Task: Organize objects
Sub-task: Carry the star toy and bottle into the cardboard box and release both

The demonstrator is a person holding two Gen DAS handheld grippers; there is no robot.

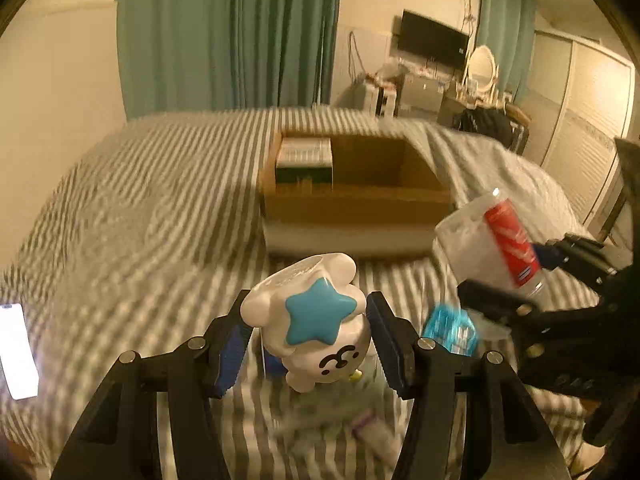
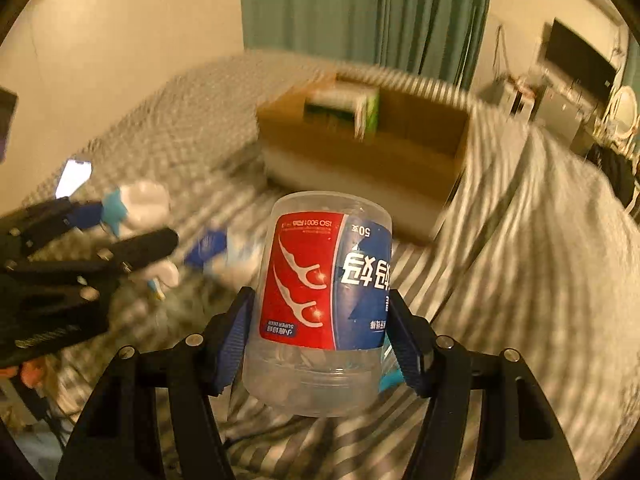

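My left gripper [image 1: 306, 340] is shut on a white toy figure [image 1: 312, 320] with a blue star, held above the striped bed. My right gripper [image 2: 320, 332] is shut on a clear floss-pick jar [image 2: 320, 312] with a red and blue label, held upside down. The jar also shows in the left wrist view [image 1: 488, 244], to the right of the toy. The toy shows blurred at the left of the right wrist view [image 2: 136, 208]. An open cardboard box [image 1: 356, 188] sits on the bed ahead, with a green and white carton [image 1: 304, 160] in its left end.
A blue packet [image 1: 450, 328] and a small white tube [image 1: 372, 428] lie on the striped bedding [image 1: 140, 208] below the grippers. A lit phone [image 1: 16, 352] lies at the bed's left edge. Green curtains, a TV and a dresser stand behind.
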